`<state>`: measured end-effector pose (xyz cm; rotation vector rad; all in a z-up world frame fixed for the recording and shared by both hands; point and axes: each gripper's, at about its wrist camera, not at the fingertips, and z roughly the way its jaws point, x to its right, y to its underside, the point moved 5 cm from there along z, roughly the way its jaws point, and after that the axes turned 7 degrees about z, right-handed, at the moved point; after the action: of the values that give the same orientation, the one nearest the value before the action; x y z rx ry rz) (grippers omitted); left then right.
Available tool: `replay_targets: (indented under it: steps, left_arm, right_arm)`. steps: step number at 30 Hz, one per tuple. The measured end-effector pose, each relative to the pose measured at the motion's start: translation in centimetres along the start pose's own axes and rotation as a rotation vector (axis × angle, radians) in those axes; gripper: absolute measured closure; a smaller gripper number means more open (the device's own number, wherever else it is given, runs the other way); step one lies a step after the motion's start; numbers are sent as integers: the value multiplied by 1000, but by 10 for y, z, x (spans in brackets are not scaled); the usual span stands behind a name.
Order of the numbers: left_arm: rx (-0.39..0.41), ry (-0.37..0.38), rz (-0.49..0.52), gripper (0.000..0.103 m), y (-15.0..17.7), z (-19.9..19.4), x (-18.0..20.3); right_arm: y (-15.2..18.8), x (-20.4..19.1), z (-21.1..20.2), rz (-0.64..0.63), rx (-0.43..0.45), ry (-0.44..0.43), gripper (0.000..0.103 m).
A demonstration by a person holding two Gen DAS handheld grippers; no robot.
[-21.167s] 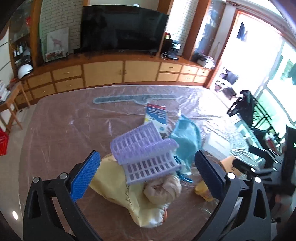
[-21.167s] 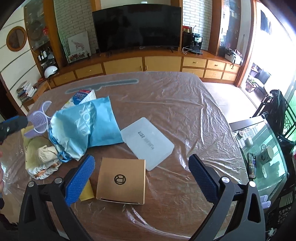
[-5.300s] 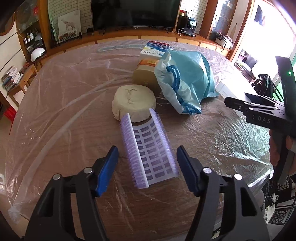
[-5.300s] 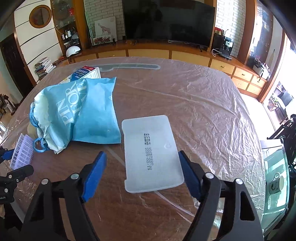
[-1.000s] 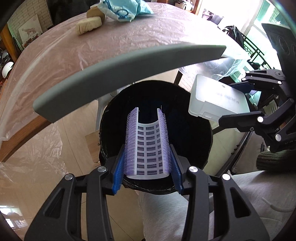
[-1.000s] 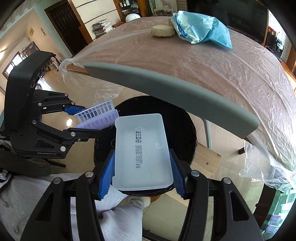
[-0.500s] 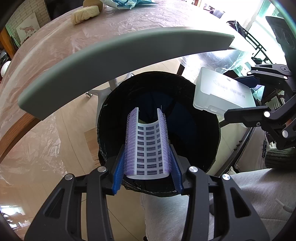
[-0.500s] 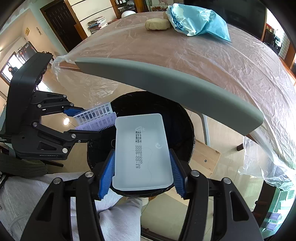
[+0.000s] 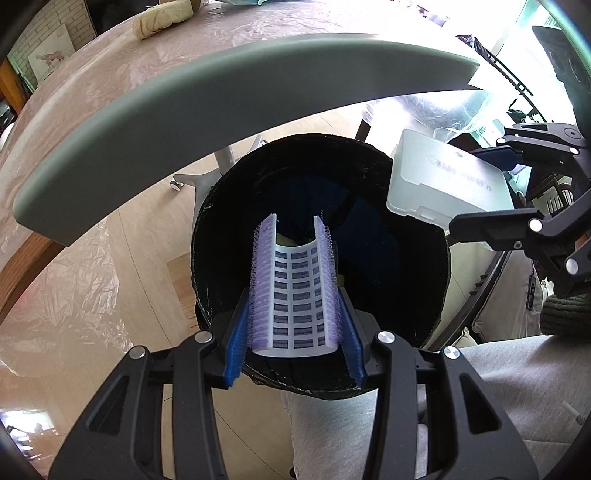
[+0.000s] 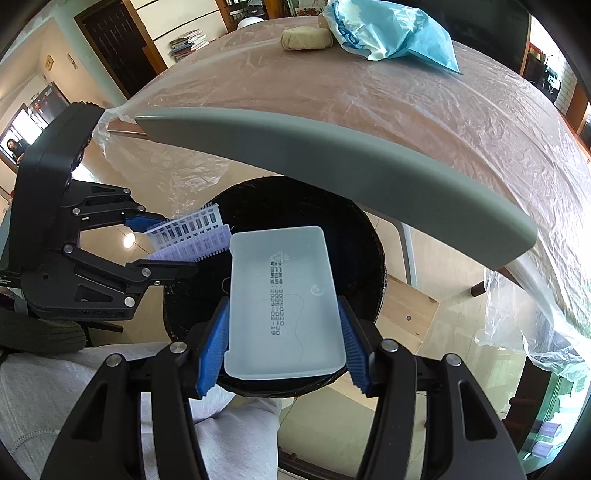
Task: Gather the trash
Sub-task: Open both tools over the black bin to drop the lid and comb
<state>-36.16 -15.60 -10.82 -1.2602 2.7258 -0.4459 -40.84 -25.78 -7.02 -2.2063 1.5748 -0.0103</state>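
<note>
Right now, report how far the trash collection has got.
Done: something pale already lies in the round black bin. In hand: the left claw holds the purple ridged plastic sheet and the right claw the white rectangular plastic tray, both over the bin. Left: the blue plastic bag and tan round pad remain on the table.

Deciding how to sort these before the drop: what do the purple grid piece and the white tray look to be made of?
The purple grid piece looks like thin moulded plastic: it bows into a curve between the left gripper jaws, with punched slots and bristly edges. The white tray in the right gripper looks like frosted, semi-translucent rigid plastic, with matte finish, printed date and moulded rim. Both hang over the black bin.
</note>
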Motion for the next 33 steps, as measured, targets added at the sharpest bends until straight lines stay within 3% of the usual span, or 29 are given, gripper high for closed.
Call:
replay_targets:
  steps: [29,31,33]
  left_arm:
    - [-28,-33,12,58,5,24,-16]
    - [-7,-55,16,52,3,22,-16]
    - [18,-68,11,29,1,17,-16]
  right_arm:
    - [6,-1,37,-8,-71,33,49]
    - [6,-2,33,1,-56,21,47]
    - [5,0,27,25,-39,5,35]
